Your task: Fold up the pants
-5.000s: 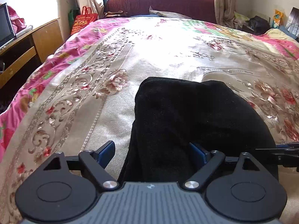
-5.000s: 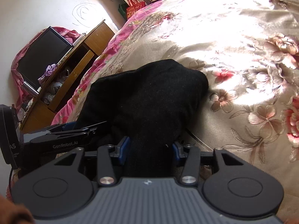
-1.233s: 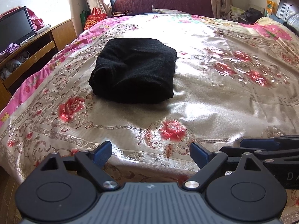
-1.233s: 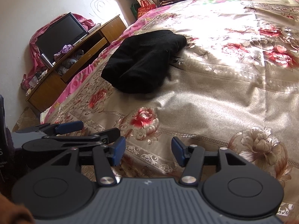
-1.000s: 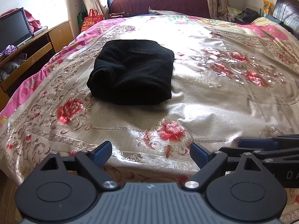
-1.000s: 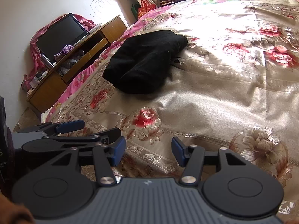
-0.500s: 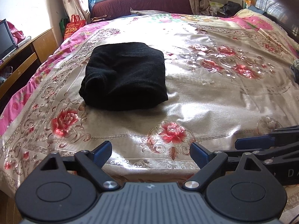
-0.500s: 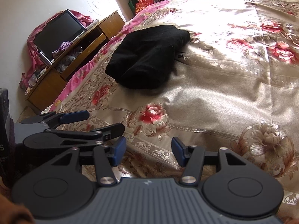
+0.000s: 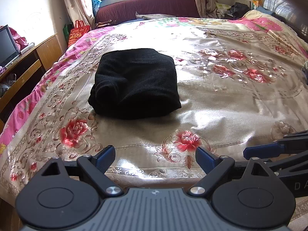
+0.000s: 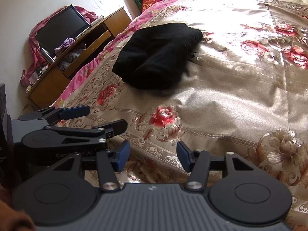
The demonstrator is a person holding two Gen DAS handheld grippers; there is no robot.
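Black pants point(image 9: 134, 82) folded, lying nr bed's point(image 9: 231, 100) left edge; left gripper point(image 9: 155, 158) & right gripper point(image 10: 153, 155) both wide open, holding nothing

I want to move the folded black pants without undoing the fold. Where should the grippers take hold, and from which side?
Probably the thick rounded near edge of the folded pants, one gripper toward each near corner, coming in low from the foot of the bed. That edge faces both open grippers and bundles all layers.

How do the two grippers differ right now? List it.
The left gripper has its jaws spread wider than the right gripper. The left points straight at the folded black pants; the right views them obliquely, from the side. Both are open, empty, well short of the pants.
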